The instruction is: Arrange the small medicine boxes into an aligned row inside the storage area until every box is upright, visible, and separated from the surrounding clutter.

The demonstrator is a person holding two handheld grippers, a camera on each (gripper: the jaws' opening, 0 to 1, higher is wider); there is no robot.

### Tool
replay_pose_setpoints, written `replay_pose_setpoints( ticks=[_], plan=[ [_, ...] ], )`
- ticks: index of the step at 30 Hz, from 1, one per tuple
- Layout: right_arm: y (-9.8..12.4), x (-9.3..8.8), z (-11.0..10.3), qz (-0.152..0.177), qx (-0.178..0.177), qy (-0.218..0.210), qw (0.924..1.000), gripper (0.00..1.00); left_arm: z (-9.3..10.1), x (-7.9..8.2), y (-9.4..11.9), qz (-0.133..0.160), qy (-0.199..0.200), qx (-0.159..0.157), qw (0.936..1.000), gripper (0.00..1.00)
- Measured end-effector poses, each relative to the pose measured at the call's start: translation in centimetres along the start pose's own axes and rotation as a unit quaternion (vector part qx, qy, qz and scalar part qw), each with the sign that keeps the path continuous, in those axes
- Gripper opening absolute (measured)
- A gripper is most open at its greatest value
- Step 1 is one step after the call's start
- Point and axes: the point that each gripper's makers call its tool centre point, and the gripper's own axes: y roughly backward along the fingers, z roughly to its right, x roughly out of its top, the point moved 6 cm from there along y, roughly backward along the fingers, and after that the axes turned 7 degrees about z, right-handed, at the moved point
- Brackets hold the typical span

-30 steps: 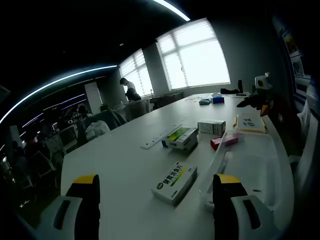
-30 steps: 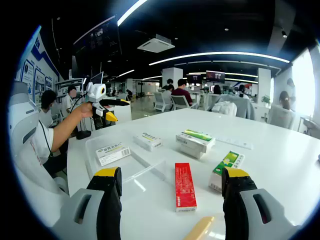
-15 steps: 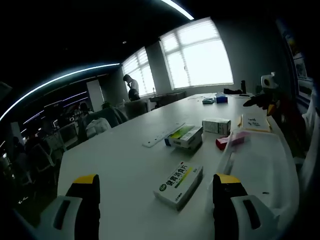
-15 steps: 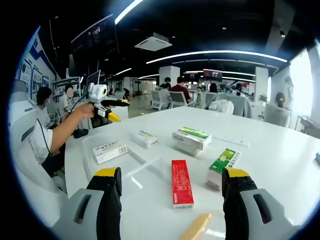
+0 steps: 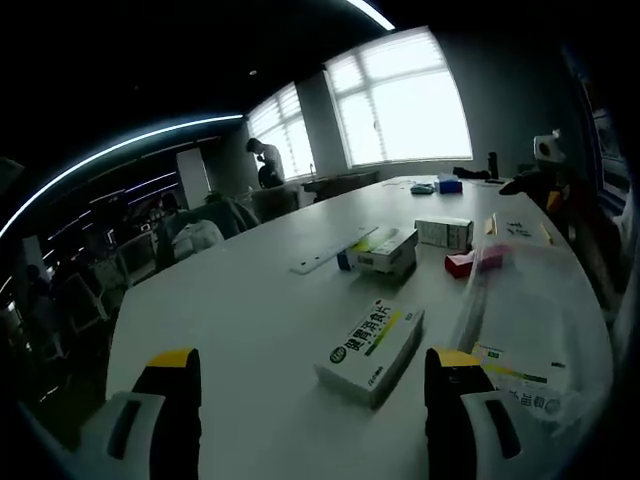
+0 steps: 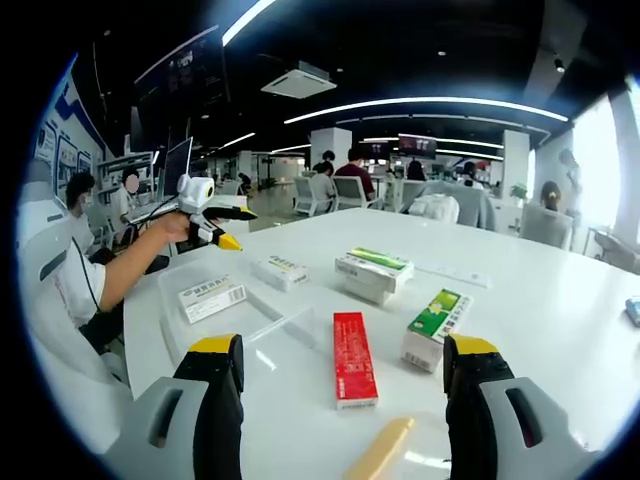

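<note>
glossy white table (image 6: 560, 300), clear plastic tray (image 6: 200, 325), cardboard red box (image 6: 352, 358).

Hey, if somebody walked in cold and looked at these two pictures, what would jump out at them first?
Probably the red box lying flat on the white table, between the right gripper's open jaws. Next, the green-and-white box lying between the left gripper's open jaws, then the clear tray holding one white box.

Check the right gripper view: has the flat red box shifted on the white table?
No. The flat red box keeps its place beside the green-and-white box; the camera moved.
</note>
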Motion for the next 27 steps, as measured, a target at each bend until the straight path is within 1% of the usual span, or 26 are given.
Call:
replay_pose_setpoints(
  ticks=[5, 8, 9, 11, 13, 14, 16, 21, 22, 27],
  plan=[
    [-0.1, 0.0, 0.0, 0.000, -0.002, -0.002, 1.0000, 0.80, -0.2, -1.0, -0.7, -0.006, 0.003, 0.005, 1.0000, 0.92],
    [-0.1, 0.0, 0.0, 0.000, -0.003, -0.002, 1.0000, 0.80, -0.2, -1.1, -0.8, -0.007, 0.002, 0.005, 1.0000, 0.92],
    [0.0, -0.2, -0.1, -0.002, -0.006, -0.004, 1.0000, 0.80, 0.2, -1.6, -1.4, -0.010, 0.004, -0.006, 0.9999, 0.92],
    [0.1, -0.2, -0.1, -0.001, -0.007, -0.007, 1.0000, 0.80, 0.4, -1.8, -1.8, -0.008, 0.008, -0.017, 0.9998, 0.92],
    [0.1, -0.3, -0.1, -0.002, -0.008, -0.007, 0.9999, 0.80, 0.5, -1.9, -2.2, -0.007, 0.012, -0.020, 0.9997, 0.90],
    [0.1, -0.3, -0.1, -0.003, -0.008, -0.008, 0.9999, 0.80, 0.5, -1.9, -2.4, -0.001, 0.017, -0.025, 0.9996, 0.89],
    [0.0, -0.3, -0.2, -0.001, -0.007, -0.009, 0.9999, 0.80, 0.5, -1.9, -2.5, 0.005, 0.030, -0.029, 0.9991, 0.90],
    [-0.1, -0.3, -0.4, 0.001, -0.004, -0.010, 0.9999, 0.80, 0.6, -1.8, -2.7, 0.007, 0.025, -0.035, 0.9990, 0.91],
    [0.0, -0.4, -0.3, 0.000, -0.006, -0.009, 0.9999, 0.80, 0.4, -2.2, -3.2, 0.003, 0.019, -0.043, 0.9989, 0.91],
    [0.3, -0.5, -0.2, 0.004, -0.012, -0.013, 0.9998, 0.80, 0.2, -2.9, -3.8, -0.005, 0.021, -0.052, 0.9984, 0.91]
  ],
)
